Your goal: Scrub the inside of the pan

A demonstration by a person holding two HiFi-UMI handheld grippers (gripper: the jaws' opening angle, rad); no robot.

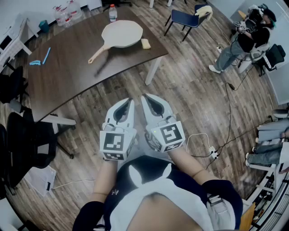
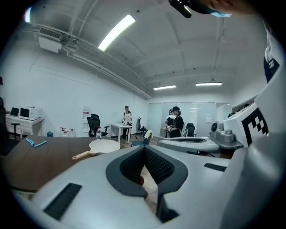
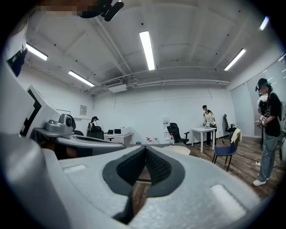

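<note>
While both grippers hang close to the wearer's body, the cream-coloured pan [image 1: 121, 34] sits well apart from them, straight ahead and slightly to the left, on a dark brown table [image 1: 67, 67]. Its pale handle [image 1: 97, 55] runs back from the pan toward the wearer and to the left, so the pan's long axis slants diagonally across the tabletop.

A small yellow sponge [image 1: 146, 43] lies just beside the pan's right edge. A water bottle [image 1: 112, 12] stands beyond the pan's far rim.

On the near side of the pan, well short of the table edge, the left gripper [image 1: 128, 104] and right gripper [image 1: 146, 99] are held side by side, nearly level, aimed toward the pan. Each one's own camera shows its dark ridged jaws pressed together with nothing between them: both are clenched and empty.

Of the two, the left gripper looks slightly closer to the handle's end, and the right lines up better with the sponge. The task does not appear to have begun; the wearer would first need to step up to the table.

Around the pan's table is a bright office with wood-plank flooring [image 1: 194, 99]. A blue chair [image 1: 185, 19] stands to the pan's right, and farther right another person [image 1: 246, 40] stands.
</note>
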